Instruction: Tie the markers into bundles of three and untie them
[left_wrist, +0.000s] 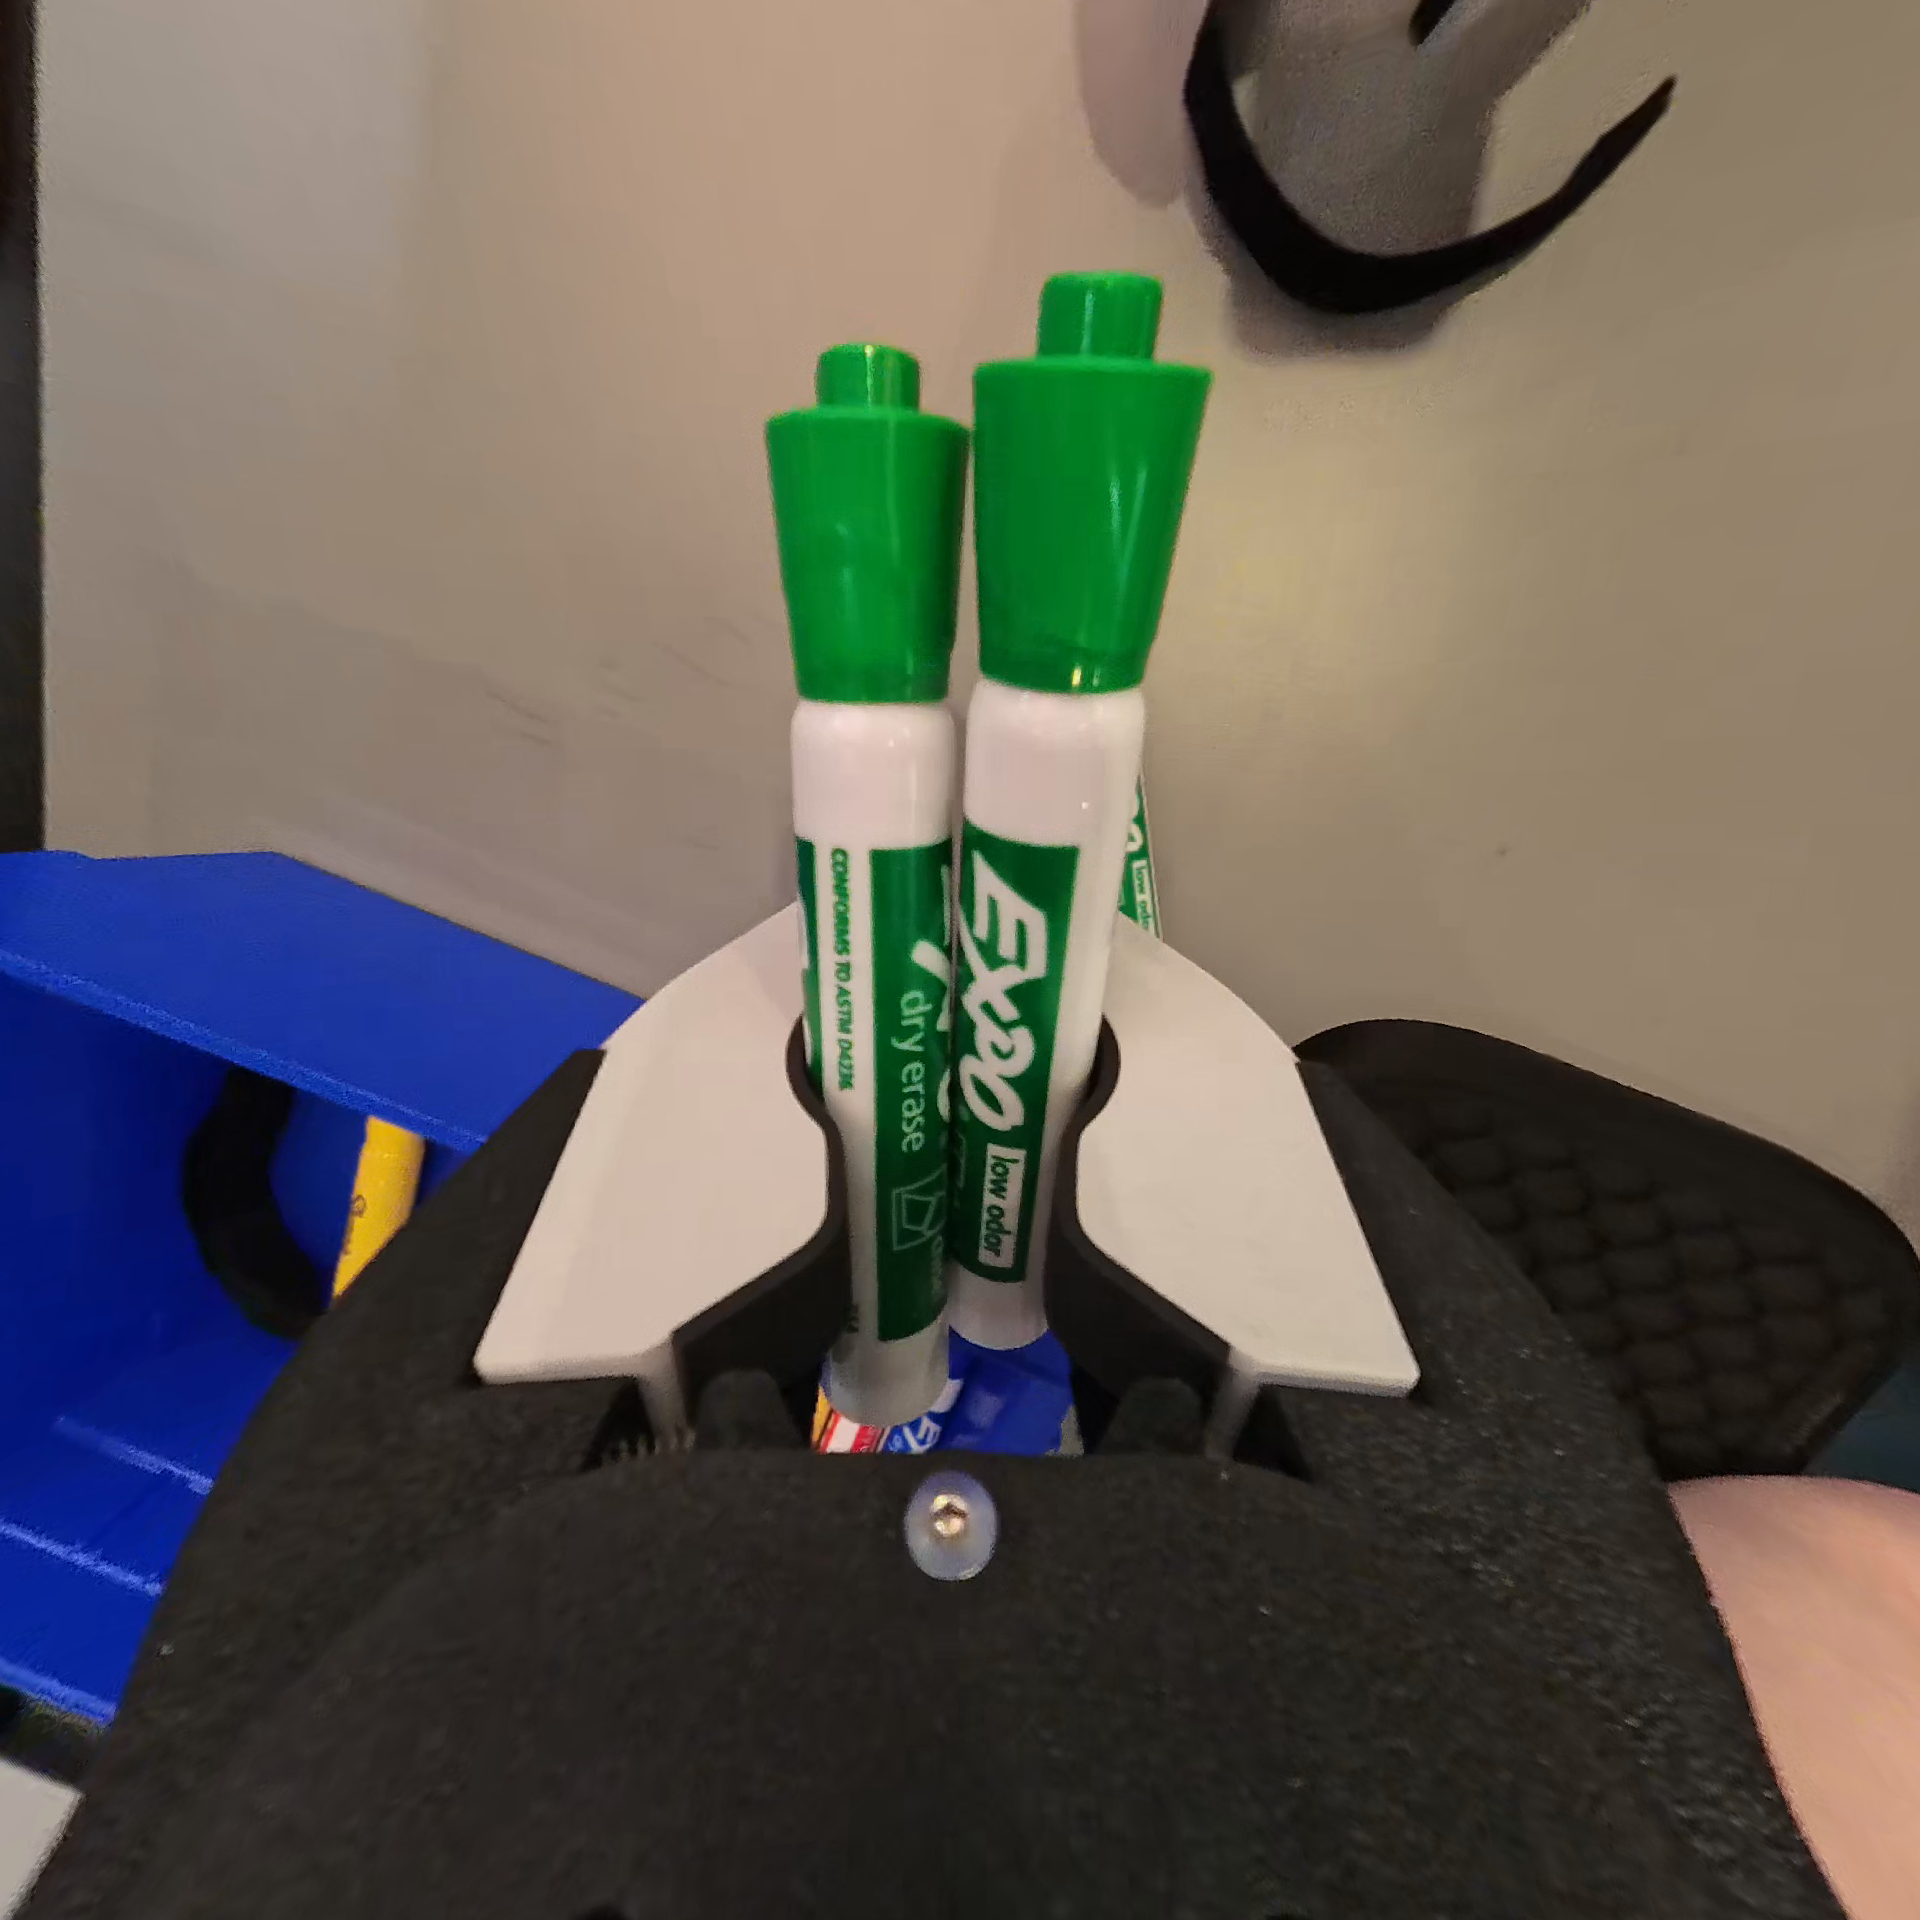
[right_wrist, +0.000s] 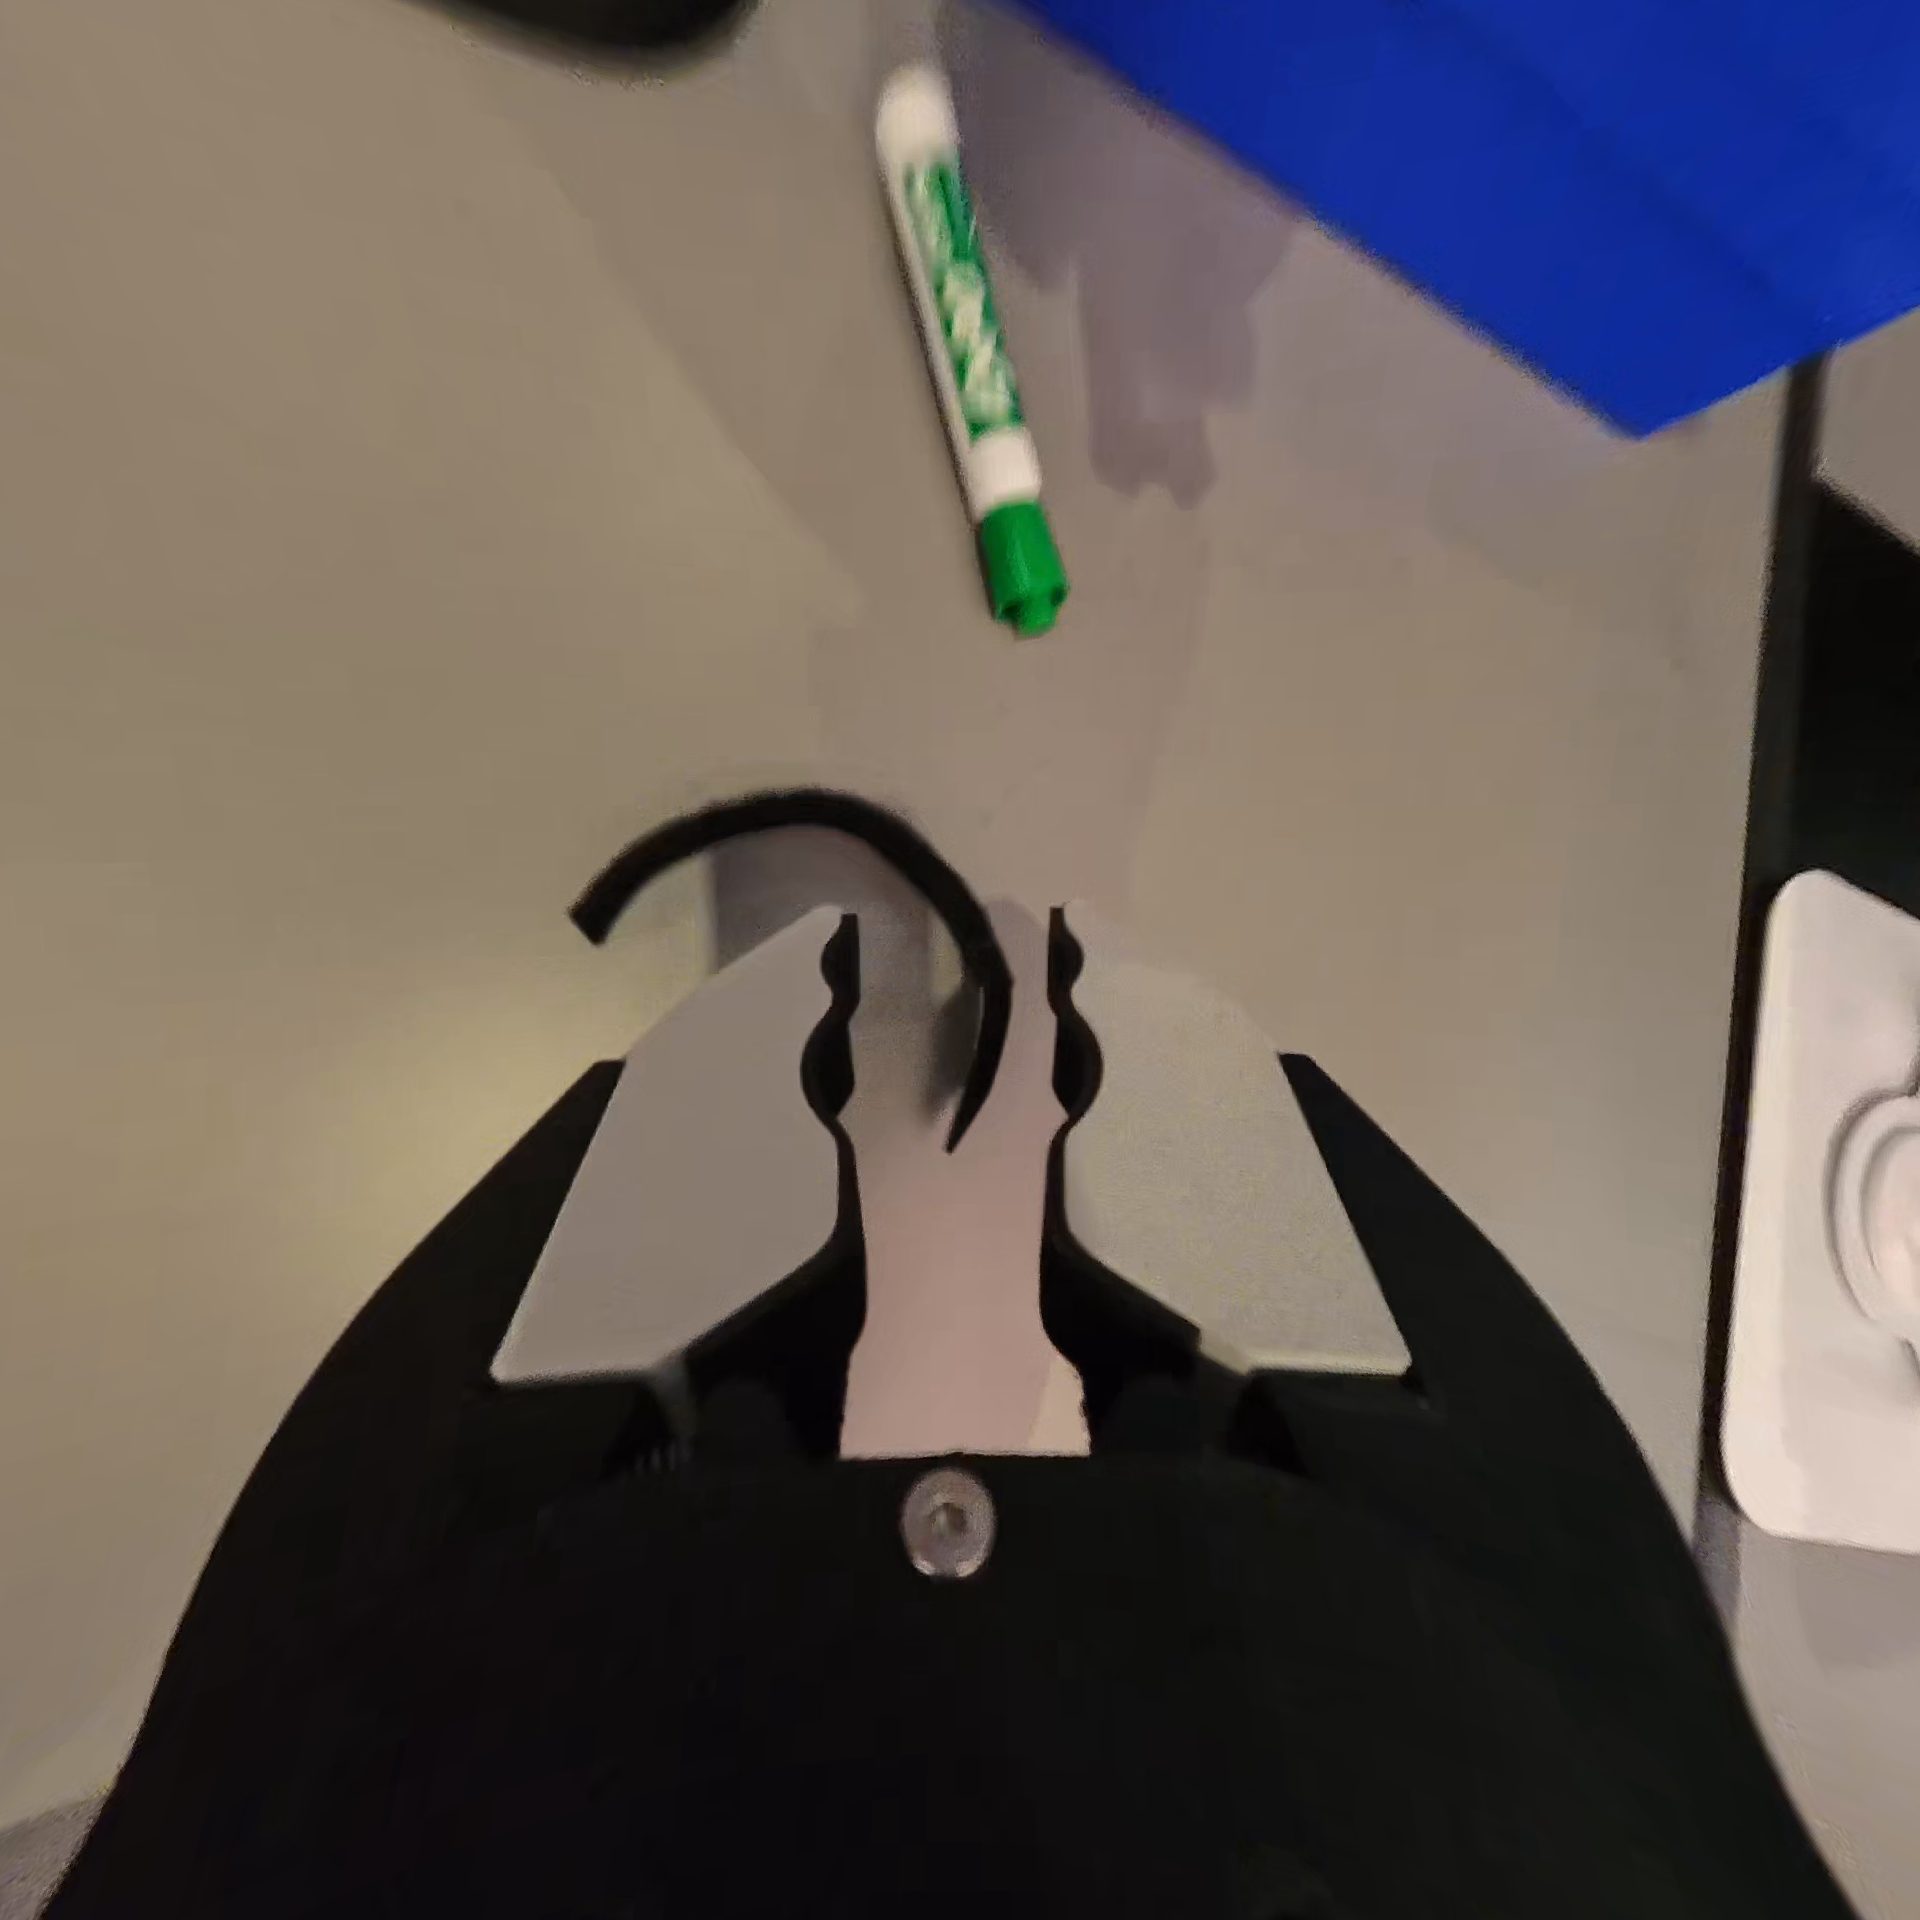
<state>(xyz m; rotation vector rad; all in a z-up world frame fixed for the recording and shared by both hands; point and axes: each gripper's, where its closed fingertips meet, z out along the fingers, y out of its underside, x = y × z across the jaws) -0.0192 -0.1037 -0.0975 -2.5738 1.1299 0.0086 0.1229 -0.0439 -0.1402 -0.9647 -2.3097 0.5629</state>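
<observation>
In the left wrist view my left gripper (left_wrist: 977, 935) is shut on a bunch of green-capped markers (left_wrist: 966, 810), caps pointing away; two show fully and a third peeks out behind the right one (left_wrist: 1140, 862). My right gripper (right_wrist: 954, 925) is open, its fingers a marker's width apart. A curved black strap (right_wrist: 831, 816) has one end between those fingers, close to the right finger (right_wrist: 1143, 1039); I cannot tell if it touches. The strap also shows blurred at the top right of the left wrist view (left_wrist: 1382, 270). A single green marker (right_wrist: 971, 343) lies on the beige table (right_wrist: 364, 520).
A blue bin (left_wrist: 208, 1039) stands at the left, holding a yellow marker (left_wrist: 384, 1184) and a black strap (left_wrist: 234, 1195). The bin also shows in the right wrist view (right_wrist: 1507, 156). A white moulded object (right_wrist: 1839, 1195) sits beyond the table's dark right edge (right_wrist: 1787, 727). Spacing between my two grippers at the tips: around 15 centimeters. Both grippers' tips are roughly 35 centimeters from the white moulded object (right_wrist: 1839, 1195).
</observation>
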